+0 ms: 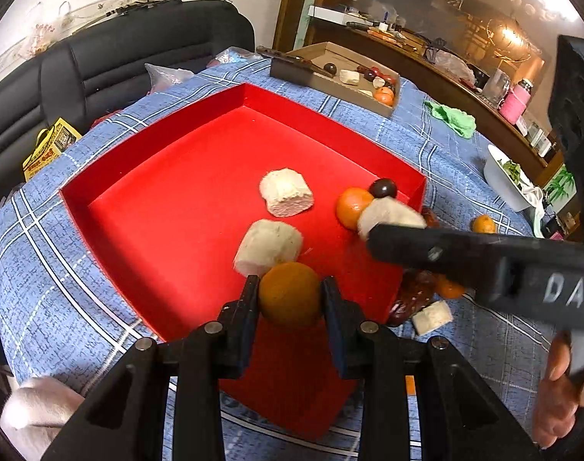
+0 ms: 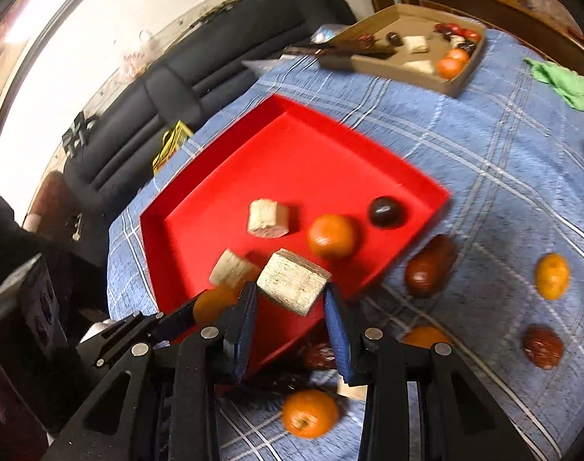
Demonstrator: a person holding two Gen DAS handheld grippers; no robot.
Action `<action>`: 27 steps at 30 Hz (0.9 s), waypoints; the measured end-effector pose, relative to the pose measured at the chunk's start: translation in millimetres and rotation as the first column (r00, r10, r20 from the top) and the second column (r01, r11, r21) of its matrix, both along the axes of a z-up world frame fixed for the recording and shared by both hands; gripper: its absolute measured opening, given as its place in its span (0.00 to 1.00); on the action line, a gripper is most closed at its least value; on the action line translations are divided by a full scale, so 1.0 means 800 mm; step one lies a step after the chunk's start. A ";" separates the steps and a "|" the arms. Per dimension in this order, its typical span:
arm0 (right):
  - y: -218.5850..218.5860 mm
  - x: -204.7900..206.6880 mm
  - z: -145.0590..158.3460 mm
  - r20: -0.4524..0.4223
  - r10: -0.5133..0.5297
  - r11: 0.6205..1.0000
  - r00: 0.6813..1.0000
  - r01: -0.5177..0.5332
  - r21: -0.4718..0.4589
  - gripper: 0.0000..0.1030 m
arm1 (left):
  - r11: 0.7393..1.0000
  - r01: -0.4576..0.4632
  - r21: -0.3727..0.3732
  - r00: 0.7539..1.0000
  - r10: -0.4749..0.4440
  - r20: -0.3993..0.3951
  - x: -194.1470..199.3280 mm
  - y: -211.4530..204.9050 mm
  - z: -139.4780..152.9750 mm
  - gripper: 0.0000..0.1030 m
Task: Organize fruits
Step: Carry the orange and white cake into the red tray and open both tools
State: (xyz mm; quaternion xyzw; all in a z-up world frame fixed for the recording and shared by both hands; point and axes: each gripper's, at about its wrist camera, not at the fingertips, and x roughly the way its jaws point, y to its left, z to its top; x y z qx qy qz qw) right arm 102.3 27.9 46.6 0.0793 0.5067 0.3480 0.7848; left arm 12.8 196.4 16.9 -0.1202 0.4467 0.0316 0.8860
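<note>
My left gripper (image 1: 290, 294) is shut on an orange (image 1: 290, 294) and holds it over the near part of the red tray (image 1: 157, 176). My right gripper (image 2: 292, 292) is shut on a pale sugarcane chunk (image 2: 294, 286) above the tray's (image 2: 223, 176) near right edge; it also shows in the left wrist view (image 1: 392, 215). In the tray lie two pale chunks (image 1: 286, 198) (image 1: 269, 246), an orange (image 1: 351, 205) and a dark round fruit (image 1: 384, 188). Loose oranges (image 2: 552, 276) (image 2: 310, 413) and red-brown dates (image 2: 430, 271) (image 2: 542, 347) lie on the blue cloth.
A cardboard box (image 1: 342, 92) with more fruit stands at the table's far side. A green cloth (image 1: 451, 117) and a white bowl (image 1: 503, 176) sit to the right. A black sofa (image 1: 119, 61) runs behind the table.
</note>
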 end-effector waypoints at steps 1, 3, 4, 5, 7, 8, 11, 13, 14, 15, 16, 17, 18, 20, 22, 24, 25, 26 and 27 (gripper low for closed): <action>0.006 0.000 -0.002 0.000 0.011 1.000 1.000 -0.011 -0.007 0.38 | 1.000 0.000 0.004 1.000 0.000 0.000 0.001 0.001 0.000 0.30; 0.015 0.000 -0.007 -0.003 0.027 0.999 1.000 -0.027 -0.020 0.38 | 1.000 0.003 0.013 1.000 -0.003 0.001 0.003 0.004 -0.001 0.30; 0.019 0.003 -0.010 -0.006 0.028 0.999 1.000 -0.028 -0.025 0.38 | 1.000 0.004 0.016 1.000 -0.004 -0.001 0.004 0.004 -0.002 0.30; 0.022 0.004 -0.013 -0.012 0.027 0.999 1.000 -0.027 -0.030 0.38 | 1.000 0.005 0.018 1.000 -0.005 -0.004 0.006 0.005 -0.003 0.30; 0.026 0.006 -0.016 -0.008 0.024 0.999 1.000 -0.024 -0.034 0.38 | 1.000 0.004 0.017 1.000 -0.004 -0.013 0.007 0.007 -0.008 0.30; 0.027 0.007 -0.016 -0.002 0.016 0.999 1.000 -0.016 -0.041 0.38 | 1.000 0.005 0.018 1.000 -0.005 -0.015 0.007 0.007 -0.009 0.30; 0.026 0.008 -0.015 -0.003 0.013 0.999 1.000 -0.014 -0.035 0.43 | 0.999 0.013 0.038 1.000 -0.012 -0.016 0.006 0.002 -0.012 0.31; 0.019 0.006 -0.010 0.015 0.008 1.000 1.000 -0.008 -0.023 0.54 | 0.999 0.023 0.034 1.000 -0.023 -0.008 0.006 -0.002 -0.010 0.39; 0.014 0.004 -0.006 0.027 0.004 1.000 1.000 -0.004 -0.013 0.58 | 0.999 0.026 0.036 1.000 -0.026 0.003 0.005 -0.004 -0.008 0.55; 0.007 0.003 -0.001 0.038 -0.005 1.000 0.999 0.005 -0.008 0.59 | 0.999 0.029 0.039 0.999 -0.030 0.023 0.003 -0.007 -0.003 0.60; 0.003 0.002 0.002 0.043 -0.011 1.000 0.999 0.011 -0.003 0.59 | 0.999 0.034 0.041 0.999 -0.035 0.039 0.001 -0.009 0.000 0.60; -0.006 0.001 0.004 0.045 -0.018 1.000 0.999 0.018 0.008 0.59 | 0.998 0.035 0.044 0.998 -0.037 0.047 0.000 -0.011 0.004 0.60; -0.015 0.000 0.007 0.047 -0.028 1.000 0.999 0.027 0.014 0.59 | 0.998 0.037 0.043 0.998 -0.039 0.055 -0.001 -0.014 0.008 0.60; -0.037 -0.004 0.011 0.056 -0.052 0.998 0.997 0.050 0.028 0.59 | 0.999 0.039 0.036 0.996 -0.041 0.075 -0.003 -0.018 0.015 0.60; -0.060 -0.008 0.013 0.063 -0.070 0.997 0.996 0.068 0.031 0.59 | 0.999 0.044 0.030 0.995 -0.047 0.093 -0.007 -0.025 0.021 0.61; -0.089 -0.015 0.012 0.073 -0.094 0.995 0.993 0.092 0.027 0.59 | 0.999 0.051 0.018 0.993 -0.053 0.109 -0.014 -0.035 0.026 0.61; -0.098 -0.017 0.012 0.076 -0.104 0.994 0.992 0.102 0.024 0.59 | 0.999 0.053 0.013 0.992 -0.054 0.114 -0.018 -0.041 0.028 0.60; -0.113 -0.021 0.010 0.078 -0.121 0.993 0.990 0.120 0.018 0.59 | 0.998 0.056 0.001 0.991 -0.056 0.120 -0.023 -0.048 0.029 0.60; -0.128 -0.025 0.006 0.077 -0.139 0.990 0.987 0.138 0.016 0.59 | 0.998 0.060 -0.005 0.991 -0.059 0.123 -0.028 -0.054 0.029 0.60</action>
